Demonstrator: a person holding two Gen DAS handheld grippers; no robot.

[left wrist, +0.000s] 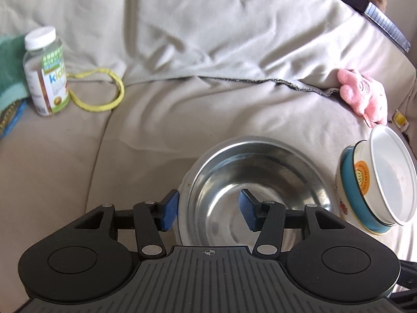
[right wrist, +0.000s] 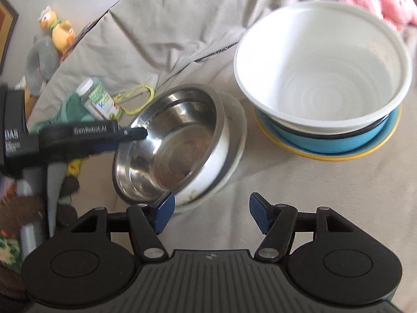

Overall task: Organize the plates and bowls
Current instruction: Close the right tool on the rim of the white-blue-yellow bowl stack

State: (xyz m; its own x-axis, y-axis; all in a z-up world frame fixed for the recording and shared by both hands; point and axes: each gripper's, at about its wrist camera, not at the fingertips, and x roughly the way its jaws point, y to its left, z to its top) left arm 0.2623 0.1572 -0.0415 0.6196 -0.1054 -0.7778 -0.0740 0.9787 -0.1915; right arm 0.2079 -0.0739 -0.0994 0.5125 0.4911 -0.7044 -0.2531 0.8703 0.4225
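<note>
A steel bowl [left wrist: 258, 182] [right wrist: 177, 140] rests tilted in a white dish [right wrist: 234, 140] on the beige sofa. My left gripper [left wrist: 209, 210] is open, its jaws astride the bowl's near rim, one pad outside and one inside; it also shows in the right wrist view [right wrist: 130, 135]. To the right stands a stack: a white bowl [right wrist: 323, 62] [left wrist: 391, 172] on a blue bowl [right wrist: 333, 140] on a yellow plate [right wrist: 331, 156]. My right gripper [right wrist: 211, 214] is open and empty, just in front of the steel bowl.
A vitamin bottle [left wrist: 47, 73], a yellow loop [left wrist: 101, 91] and green cloth [left wrist: 10, 62] lie at the left. A pink plush toy [left wrist: 362, 94] and a dark notebook [left wrist: 370, 7] lie at the right. Stuffed toys [right wrist: 52, 39] sit behind the sofa cushion.
</note>
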